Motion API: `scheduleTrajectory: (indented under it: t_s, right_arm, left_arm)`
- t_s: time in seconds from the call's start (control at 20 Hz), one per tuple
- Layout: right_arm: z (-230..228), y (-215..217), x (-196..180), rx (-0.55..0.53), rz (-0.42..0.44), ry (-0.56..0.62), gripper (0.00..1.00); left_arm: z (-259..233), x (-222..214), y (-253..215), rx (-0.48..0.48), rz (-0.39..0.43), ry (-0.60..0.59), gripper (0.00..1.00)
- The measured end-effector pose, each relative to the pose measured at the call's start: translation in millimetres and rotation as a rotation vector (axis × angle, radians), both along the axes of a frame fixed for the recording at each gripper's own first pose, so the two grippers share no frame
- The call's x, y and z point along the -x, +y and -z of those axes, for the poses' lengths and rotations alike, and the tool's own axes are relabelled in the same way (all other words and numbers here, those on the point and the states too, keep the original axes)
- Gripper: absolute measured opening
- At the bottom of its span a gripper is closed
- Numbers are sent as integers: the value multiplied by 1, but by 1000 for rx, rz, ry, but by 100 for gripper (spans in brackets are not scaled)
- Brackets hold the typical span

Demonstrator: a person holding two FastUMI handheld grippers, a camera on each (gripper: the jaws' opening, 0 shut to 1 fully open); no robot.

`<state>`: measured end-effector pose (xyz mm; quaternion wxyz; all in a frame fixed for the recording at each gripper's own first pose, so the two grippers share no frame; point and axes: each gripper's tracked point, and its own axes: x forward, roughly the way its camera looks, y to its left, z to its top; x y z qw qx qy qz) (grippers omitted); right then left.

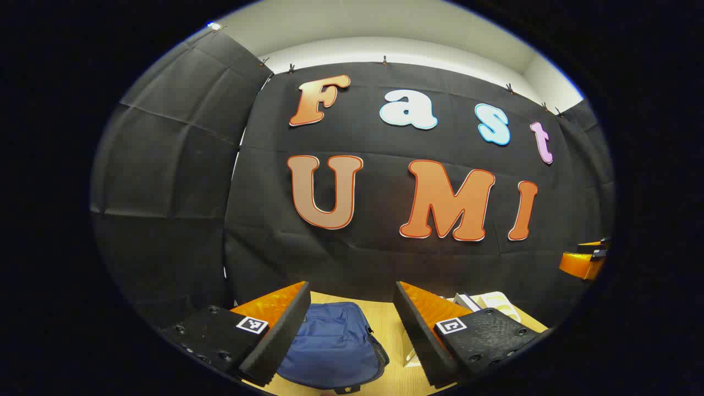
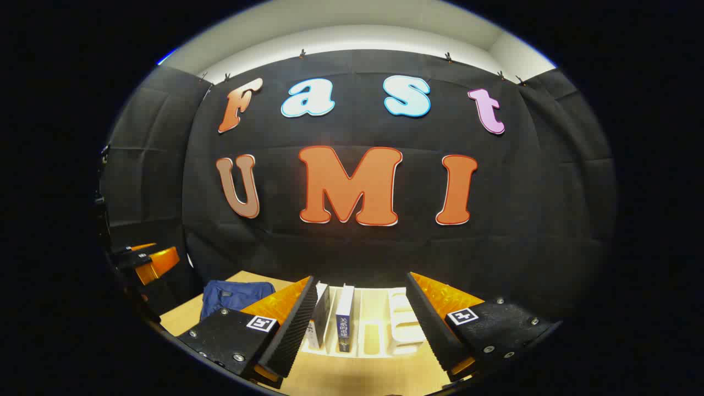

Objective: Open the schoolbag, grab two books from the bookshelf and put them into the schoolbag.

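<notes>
Nothing is started yet, by the look of it: the first step, opening the bag, is in hand. The bag (image 1: pixel 333 344) lies flat on the table (image 1: pixel 393 330), blue and soft, apparently zipped. The left claw (image 1: pixel 352 335) hangs above the bag, spread wide and empty. The next move calls for lowering it to the zip, which I cannot make out from here. To the right of the bag stands the pale shelf (image 2: pixel 404 324), with two books (image 2: pixel 336 319) upright in its slots on the side nearer the bag. The right claw (image 2: pixel 360 330) faces the shelf, likewise spread and empty, well short of the books.
</notes>
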<state>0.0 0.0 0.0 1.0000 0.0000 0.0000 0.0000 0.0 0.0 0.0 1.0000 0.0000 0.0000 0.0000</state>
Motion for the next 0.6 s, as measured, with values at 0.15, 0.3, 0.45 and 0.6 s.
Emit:
scheduleTrajectory:
  t_s: [0.15,0.3,0.45,0.6]
  right_arm:
    - [4,-4,4,-37,-17,0,97]
    - [10,-11,4,-136,-38,24,97]
    - [11,-26,3,-162,-10,24,97]
    - [13,-29,2,-196,-13,30,100]
  left_arm:
    - [-6,-9,-17,-63,8,-16,94]
    - [-3,-11,-38,-58,45,1,94]
    - [3,-10,-51,-26,75,27,94]
    - [-3,-8,-50,-40,65,10,94]
